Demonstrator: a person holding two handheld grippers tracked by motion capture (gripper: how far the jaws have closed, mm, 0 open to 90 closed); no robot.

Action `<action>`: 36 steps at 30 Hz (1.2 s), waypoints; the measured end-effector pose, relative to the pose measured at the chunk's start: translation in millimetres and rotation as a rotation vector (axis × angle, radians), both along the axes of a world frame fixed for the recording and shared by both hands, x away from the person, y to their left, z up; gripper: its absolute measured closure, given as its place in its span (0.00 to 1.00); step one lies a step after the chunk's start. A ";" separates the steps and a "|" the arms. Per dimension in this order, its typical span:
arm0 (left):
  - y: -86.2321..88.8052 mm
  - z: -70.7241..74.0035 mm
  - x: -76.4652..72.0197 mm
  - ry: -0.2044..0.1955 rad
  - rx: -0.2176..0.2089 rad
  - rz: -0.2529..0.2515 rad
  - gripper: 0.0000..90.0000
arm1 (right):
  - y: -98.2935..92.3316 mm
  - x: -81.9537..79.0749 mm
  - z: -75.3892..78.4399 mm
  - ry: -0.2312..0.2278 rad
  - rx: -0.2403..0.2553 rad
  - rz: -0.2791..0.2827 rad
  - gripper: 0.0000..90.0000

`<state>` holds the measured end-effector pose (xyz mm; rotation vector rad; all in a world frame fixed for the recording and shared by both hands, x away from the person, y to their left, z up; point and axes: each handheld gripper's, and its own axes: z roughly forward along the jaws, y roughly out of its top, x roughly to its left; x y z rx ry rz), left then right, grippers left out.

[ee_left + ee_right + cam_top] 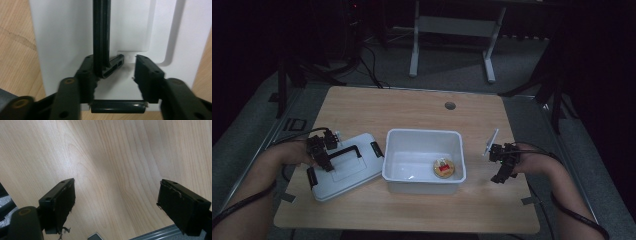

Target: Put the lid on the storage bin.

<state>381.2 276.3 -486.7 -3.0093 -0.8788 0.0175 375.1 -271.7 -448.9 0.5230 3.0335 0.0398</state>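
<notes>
- My left hand-held gripper [326, 161] sits over the white lid [346, 167], which lies flat near the left edge of the worktop [422, 107], toward its near-left corner.
- In the left gripper view the 2 jaws stand partly open around the lid's black handle [101, 37]; the left pad [87, 75] touches the handle bar where it meets its hinge, while the right pad [147, 75] stands clear of it with white lid showing in the gap. I would not call it a grip: the handle is between the jaws, not pinched.
- A short black bar [117, 107] lies across the bottom of that view between the jaw roots, at the lid's near edge.
- My right hand-held gripper [502, 167] hangs near the right edge of the worktop, well apart from the bin. In the right gripper view its jaws are spread wide with bare wood grain between them, holding nothing.
- The open white bin [424, 137] stands in the middle of the worktop, just beside the lid's right edge, perhaps touching it.
- Inside the bin, in its near-right corner, lies a round yellowish item [444, 168] with a red patch on top; I cannot tell what it is.
- Farther back, a round hole [450, 105] is in the worktop near the far edge.
</notes>
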 end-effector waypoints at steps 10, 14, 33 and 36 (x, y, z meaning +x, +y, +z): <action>-7.8 -4.5 4.9 0.064 0.037 0.029 0.84 | -3.4 0.3 -8.8 0.014 -0.005 -0.015 0.16; -9.8 -5.6 5.6 0.090 0.041 0.040 0.92 | -3.3 -0.3 -9.8 0.017 0.002 -0.016 0.16; 5.6 26.7 -2.7 0.085 -0.001 0.046 0.93 | -8.0 -0.2 -8.9 0.023 0.010 -0.030 0.16; 8.6 34.8 -6.0 0.087 0.010 0.036 0.93 | -7.1 -0.2 -8.6 0.023 0.014 -0.032 0.16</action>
